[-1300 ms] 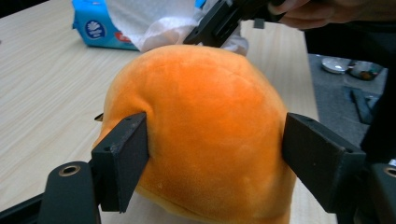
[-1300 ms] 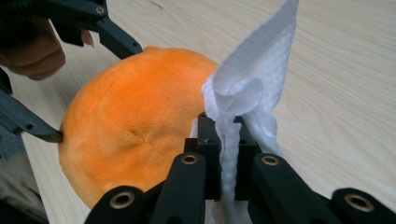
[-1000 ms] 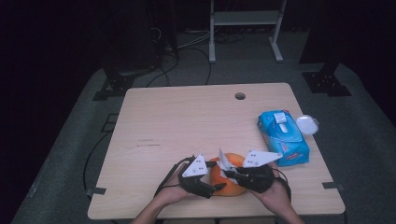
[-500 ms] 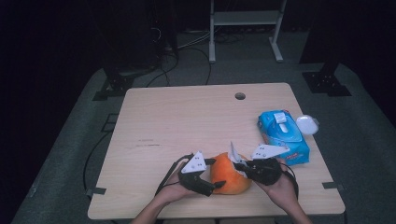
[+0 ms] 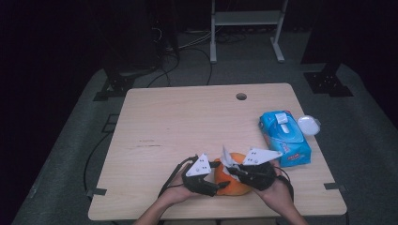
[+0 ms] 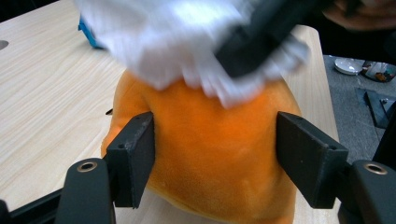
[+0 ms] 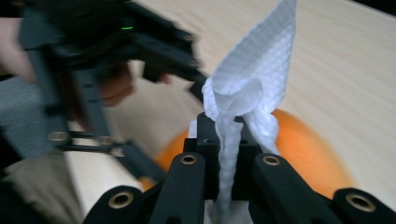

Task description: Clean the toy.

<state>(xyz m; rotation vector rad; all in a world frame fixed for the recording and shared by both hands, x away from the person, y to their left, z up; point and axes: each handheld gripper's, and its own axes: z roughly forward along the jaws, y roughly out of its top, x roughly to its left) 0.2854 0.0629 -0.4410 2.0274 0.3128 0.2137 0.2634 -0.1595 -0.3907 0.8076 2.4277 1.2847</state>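
Observation:
An orange plush ball [image 5: 234,185] sits near the table's front edge. My left gripper [image 5: 219,182] is shut on it: in the left gripper view both jaws press the orange sides [image 6: 210,140]. My right gripper [image 5: 233,170] comes in from the right and is shut on a white wipe [image 5: 226,158]. The wipe [image 7: 254,79] stands up out of the right gripper [image 7: 229,135], just above the ball [image 7: 299,149]. In the left gripper view the blurred wipe [image 6: 177,42] lies on the ball's top.
A blue pack of wipes [image 5: 285,138] lies at the right side of the table [image 5: 187,122], with a small white round lid [image 5: 309,124] beside it at the edge. A cable hole [image 5: 241,96] is at the back. Dark floor and stands surround the table.
The right gripper has swung the wipe right and then back left over the ball's top. The left gripper has kept its hold, and the ball has barely shifted.

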